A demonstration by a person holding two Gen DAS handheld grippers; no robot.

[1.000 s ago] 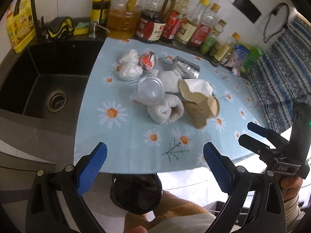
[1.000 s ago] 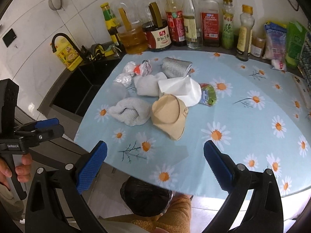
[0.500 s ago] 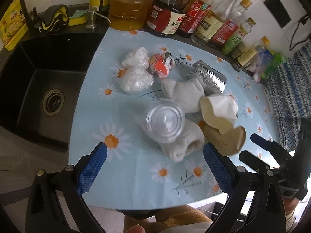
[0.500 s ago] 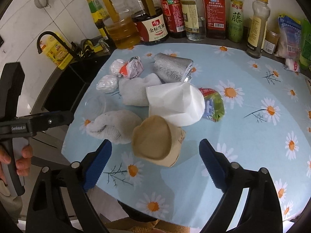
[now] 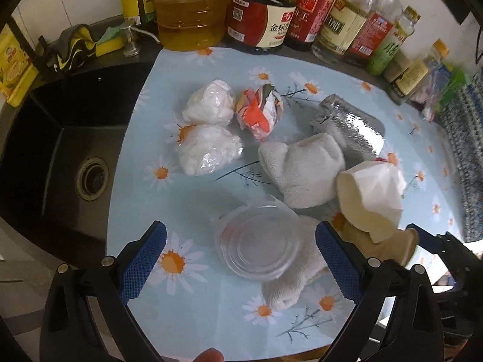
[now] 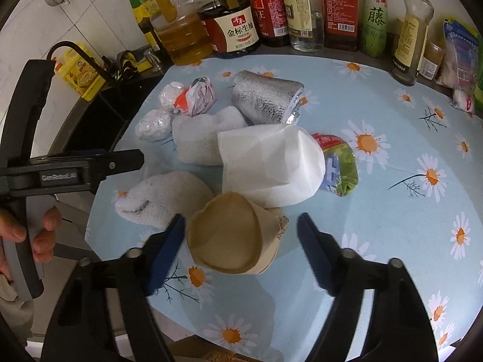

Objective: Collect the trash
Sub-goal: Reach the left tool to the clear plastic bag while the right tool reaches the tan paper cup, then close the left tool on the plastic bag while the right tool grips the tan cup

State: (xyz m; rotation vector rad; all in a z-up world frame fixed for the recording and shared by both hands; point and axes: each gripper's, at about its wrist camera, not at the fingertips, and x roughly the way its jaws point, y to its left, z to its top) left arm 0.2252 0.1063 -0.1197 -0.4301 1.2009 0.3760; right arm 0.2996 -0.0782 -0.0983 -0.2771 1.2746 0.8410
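A pile of trash lies on the daisy-print tablecloth (image 5: 145, 199). My left gripper (image 5: 240, 264) is open, its jaws standing either side of a clear plastic cup (image 5: 259, 247) that rests against a white rolled cloth (image 5: 289, 286). My right gripper (image 6: 241, 250) is open, its jaws either side of a squashed brown paper cup (image 6: 229, 238). Behind it lie a white paper cup (image 6: 271, 166), a green wrapper (image 6: 341, 163), a foil pouch (image 6: 265, 99), a second white cloth (image 6: 202, 138), a crumpled red-and-white wrapper (image 5: 259, 111) and two white plastic balls (image 5: 208, 147).
A black sink (image 5: 60, 157) lies left of the cloth. Several oil and sauce bottles (image 6: 235, 27) line the back wall. A yellow bottle (image 6: 81, 72) and sponge (image 5: 108, 42) sit behind the sink. Snack bags (image 6: 462, 66) stand at the back right.
Both grippers have moved forward and down into the pile. The left now brackets the clear cup, the right the brown paper cup. Both stay open.
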